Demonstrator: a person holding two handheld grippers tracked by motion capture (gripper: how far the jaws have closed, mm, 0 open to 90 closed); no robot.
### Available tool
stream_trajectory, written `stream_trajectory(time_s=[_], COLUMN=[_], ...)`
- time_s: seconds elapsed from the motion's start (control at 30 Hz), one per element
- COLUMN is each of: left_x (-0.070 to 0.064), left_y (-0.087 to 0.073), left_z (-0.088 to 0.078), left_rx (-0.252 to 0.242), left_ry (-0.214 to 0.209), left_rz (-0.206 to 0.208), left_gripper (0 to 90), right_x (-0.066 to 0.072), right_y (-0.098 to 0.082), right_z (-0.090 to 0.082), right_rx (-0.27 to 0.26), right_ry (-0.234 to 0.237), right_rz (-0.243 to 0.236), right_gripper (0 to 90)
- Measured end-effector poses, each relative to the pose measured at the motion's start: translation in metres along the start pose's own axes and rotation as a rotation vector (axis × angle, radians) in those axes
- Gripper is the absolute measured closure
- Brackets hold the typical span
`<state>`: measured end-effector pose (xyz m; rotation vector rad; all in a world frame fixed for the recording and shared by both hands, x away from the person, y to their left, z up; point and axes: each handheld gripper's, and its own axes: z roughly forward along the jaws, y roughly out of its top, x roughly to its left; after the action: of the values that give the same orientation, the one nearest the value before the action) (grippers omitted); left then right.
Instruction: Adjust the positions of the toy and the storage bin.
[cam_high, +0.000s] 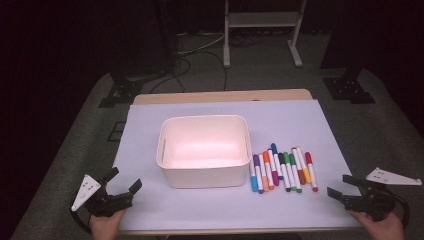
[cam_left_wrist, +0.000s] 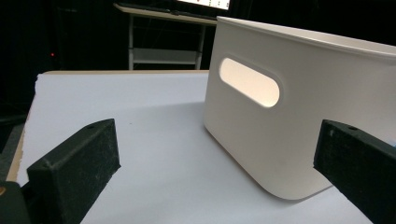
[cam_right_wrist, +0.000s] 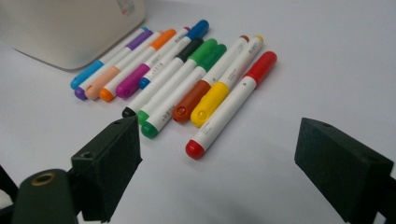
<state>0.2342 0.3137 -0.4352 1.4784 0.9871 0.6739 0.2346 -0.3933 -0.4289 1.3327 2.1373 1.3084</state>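
Observation:
A white plastic bin (cam_high: 204, 152) with a slot handle stands empty at the middle of the white table sheet (cam_high: 300, 120). Right of it lies a row of several coloured markers (cam_high: 282, 171), the red marker (cam_right_wrist: 232, 103) outermost. My left gripper (cam_high: 121, 181) rests open near the front left corner, jaws pointing toward the bin (cam_left_wrist: 299, 116), nothing between them. At the front right my right gripper (cam_high: 343, 185) is open too, aimed at the markers (cam_right_wrist: 187, 77), a short way from the red one, its jaws holding nothing.
A wooden table edge (cam_high: 220, 96) shows behind the sheet. Beyond it stand a white metal rack (cam_high: 262, 30) and cables on a grey floor. Bare sheet lies in front of the bin and behind the markers.

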Motion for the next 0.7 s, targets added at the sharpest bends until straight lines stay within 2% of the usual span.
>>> stream_trajectory(time_s=[0.13, 0.4, 0.6, 0.7], left_x=[-0.001, 0.0, 0.001, 0.0], left_y=[0.0, -0.001, -0.001, 0.0], left_z=[0.001, -0.001, -0.003, -0.003], left_rx=[0.008, 0.008, 0.006, 0.003], left_ry=[-0.003, 0.001, 0.005, 0.003], left_rz=[0.013, 0.011, 0.008, 0.013], left_gripper=[0.0, 0.0, 0.0, 0.0], right_x=[-0.001, 0.0, -0.003, -0.007], right_y=[0.007, 0.033, 0.047, 0.051], right_z=[0.009, 0.031, 0.047, 0.054], right_rx=[0.052, 0.114, 0.132, 0.148], right_ry=[-0.003, 0.002, -0.002, -0.011], right_rz=[0.004, -0.012, -0.016, 0.003], right_gripper=[13.2, 13.2, 14.2, 14.8])
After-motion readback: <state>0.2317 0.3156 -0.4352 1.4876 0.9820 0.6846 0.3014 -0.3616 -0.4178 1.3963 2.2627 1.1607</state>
